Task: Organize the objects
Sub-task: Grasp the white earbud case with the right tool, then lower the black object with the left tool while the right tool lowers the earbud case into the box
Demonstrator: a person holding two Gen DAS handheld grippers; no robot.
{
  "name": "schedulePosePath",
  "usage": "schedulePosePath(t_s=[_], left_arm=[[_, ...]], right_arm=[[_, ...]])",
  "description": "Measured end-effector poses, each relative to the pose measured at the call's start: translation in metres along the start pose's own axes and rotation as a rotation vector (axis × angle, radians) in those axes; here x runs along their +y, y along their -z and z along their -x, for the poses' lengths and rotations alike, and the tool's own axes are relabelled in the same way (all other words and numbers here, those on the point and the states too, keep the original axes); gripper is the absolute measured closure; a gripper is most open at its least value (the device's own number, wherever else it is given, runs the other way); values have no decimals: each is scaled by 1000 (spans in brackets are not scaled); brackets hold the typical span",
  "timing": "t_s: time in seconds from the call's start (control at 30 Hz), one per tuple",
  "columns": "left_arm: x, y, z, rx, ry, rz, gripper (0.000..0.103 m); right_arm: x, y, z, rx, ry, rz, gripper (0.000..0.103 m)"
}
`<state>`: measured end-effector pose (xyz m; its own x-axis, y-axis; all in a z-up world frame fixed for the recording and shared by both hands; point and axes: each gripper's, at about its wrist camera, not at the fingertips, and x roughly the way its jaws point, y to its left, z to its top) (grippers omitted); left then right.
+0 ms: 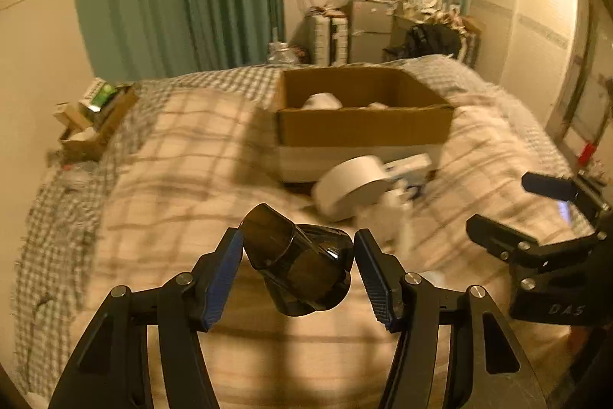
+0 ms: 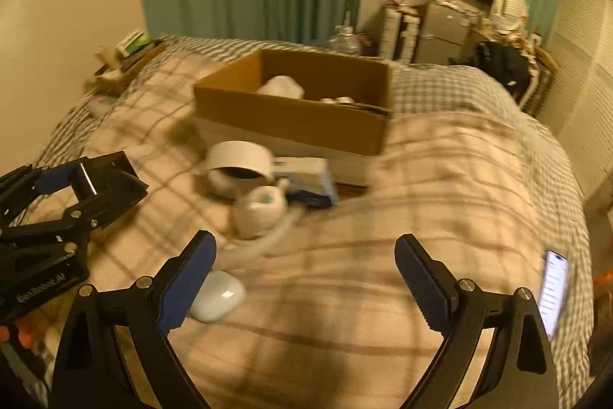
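A dark glossy nozzle-shaped piece [image 1: 302, 263] sits between my left gripper's [image 1: 299, 271] blue-padded fingers; the fingers close in on both sides, and contact is unclear. In the right wrist view the left gripper [image 2: 72, 190] holds that dark piece [image 2: 111, 179] above the bed. My right gripper [image 2: 306, 278] is open and empty over the plaid duvet; it also shows at the right of the left wrist view [image 1: 521, 206]. An open cardboard box [image 1: 364, 117] [image 2: 295, 106] stands on the bed with white items inside. In front of it lie a white tape roll [image 2: 239, 165] [image 1: 354, 184], a white cup-like object [image 2: 260, 209] and a blue-white packet [image 2: 306, 179].
A small white oval case [image 2: 216, 296] lies by my right gripper's left finger. A lit phone [image 2: 553, 288] lies at the bed's right edge. A small box of clutter [image 1: 95, 119] sits at the bed's far left. Green curtains, a TV and shelves stand behind.
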<state>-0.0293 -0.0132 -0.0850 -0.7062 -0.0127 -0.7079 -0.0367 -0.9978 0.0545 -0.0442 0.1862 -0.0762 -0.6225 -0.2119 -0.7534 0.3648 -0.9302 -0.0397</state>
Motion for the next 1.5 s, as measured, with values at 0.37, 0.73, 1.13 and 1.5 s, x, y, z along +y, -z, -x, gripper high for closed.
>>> schedulePosePath(t_s=[0.37, 0.73, 1.13, 1.5], left_arm=[[11, 16, -2, 5, 9, -16, 41], [10, 22, 13, -12, 24, -21, 42], [3, 7, 20, -40, 70, -18, 43], [-11, -100, 8, -100, 142, -129, 43]], right_arm=[[55, 29, -56, 203, -98, 200, 10], [66, 39, -44, 165, -21, 266, 45], [27, -12, 27, -75, 31, 98, 45], [-13, -135, 49, -209, 45, 94, 45]])
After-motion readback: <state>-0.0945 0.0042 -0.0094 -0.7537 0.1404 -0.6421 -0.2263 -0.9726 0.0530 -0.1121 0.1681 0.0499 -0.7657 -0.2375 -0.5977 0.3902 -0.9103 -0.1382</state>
